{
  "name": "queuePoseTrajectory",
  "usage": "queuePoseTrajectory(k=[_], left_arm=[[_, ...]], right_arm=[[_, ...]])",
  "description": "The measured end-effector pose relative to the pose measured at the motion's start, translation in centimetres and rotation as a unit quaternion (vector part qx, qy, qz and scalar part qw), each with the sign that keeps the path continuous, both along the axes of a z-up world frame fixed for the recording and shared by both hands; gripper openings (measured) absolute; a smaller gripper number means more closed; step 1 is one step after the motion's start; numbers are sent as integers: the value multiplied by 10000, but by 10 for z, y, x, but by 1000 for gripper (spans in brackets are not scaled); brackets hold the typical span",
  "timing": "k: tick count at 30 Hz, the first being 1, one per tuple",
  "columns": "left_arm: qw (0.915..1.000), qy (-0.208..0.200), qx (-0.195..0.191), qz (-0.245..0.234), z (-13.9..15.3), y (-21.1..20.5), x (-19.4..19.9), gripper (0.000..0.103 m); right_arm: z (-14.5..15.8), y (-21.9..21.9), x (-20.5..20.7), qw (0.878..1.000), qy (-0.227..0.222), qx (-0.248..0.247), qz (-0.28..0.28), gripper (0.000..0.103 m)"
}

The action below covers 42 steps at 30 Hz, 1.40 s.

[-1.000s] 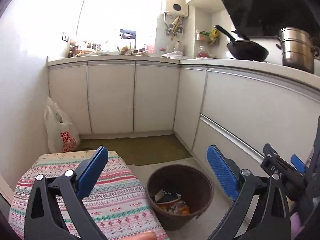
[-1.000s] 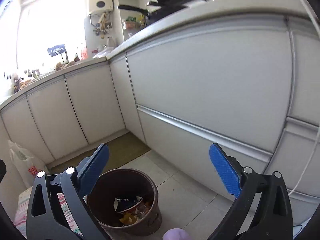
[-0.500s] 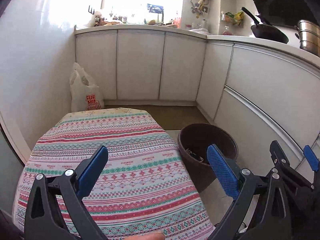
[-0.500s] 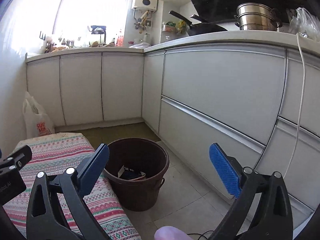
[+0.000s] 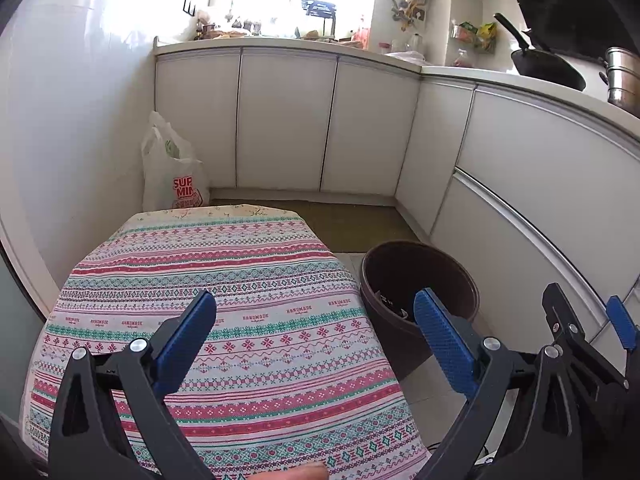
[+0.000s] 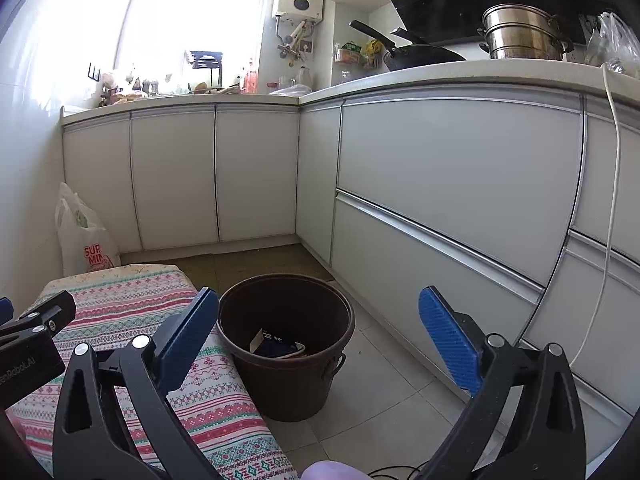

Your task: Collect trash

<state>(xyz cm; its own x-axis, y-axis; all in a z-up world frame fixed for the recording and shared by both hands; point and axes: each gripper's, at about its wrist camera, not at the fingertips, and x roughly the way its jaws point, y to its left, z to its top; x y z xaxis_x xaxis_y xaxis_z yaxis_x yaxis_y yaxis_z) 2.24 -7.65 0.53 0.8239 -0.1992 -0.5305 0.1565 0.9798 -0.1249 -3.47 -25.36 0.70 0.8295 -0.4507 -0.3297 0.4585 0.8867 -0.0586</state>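
Observation:
A dark brown bin (image 6: 286, 344) stands on the tiled floor beside a table under a striped patterned cloth (image 5: 224, 320). Inside the brown bin (image 5: 416, 284) lie a dark blue packet (image 6: 278, 346) and other scraps. My left gripper (image 5: 316, 336) hovers open over the cloth, nothing between its blue pads. My right gripper (image 6: 320, 332) is open too, held above and in front of the bin with nothing in it. The right gripper's tip (image 5: 580, 328) shows at the right edge of the left wrist view. No loose trash shows on the cloth.
White cabinets (image 6: 440, 184) run along the back and right, close behind the bin. A white plastic bag (image 5: 174, 176) leans in the far left corner. On the counter are a wok (image 6: 416, 58) and steel pots (image 6: 520, 32). A white cable (image 6: 604, 216) hangs down the cabinet front.
Both grippers have pulled back and up from over the bin. The left wrist view has swung left over the cloth-covered table. Both stayed open and empty.

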Motion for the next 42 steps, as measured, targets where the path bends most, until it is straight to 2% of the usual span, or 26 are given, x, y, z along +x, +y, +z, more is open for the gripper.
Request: queuePoseTrajectory(k=[33, 42], left_arm=[[9997, 233, -63, -15, -6, 2, 7, 96], [9997, 181, -103, -106, -7, 3, 6, 95]], right_arm=[[-3, -6, 1, 9998, 140, 119, 74, 96], [-2, -9, 0, 9998, 137, 145, 78, 96]])
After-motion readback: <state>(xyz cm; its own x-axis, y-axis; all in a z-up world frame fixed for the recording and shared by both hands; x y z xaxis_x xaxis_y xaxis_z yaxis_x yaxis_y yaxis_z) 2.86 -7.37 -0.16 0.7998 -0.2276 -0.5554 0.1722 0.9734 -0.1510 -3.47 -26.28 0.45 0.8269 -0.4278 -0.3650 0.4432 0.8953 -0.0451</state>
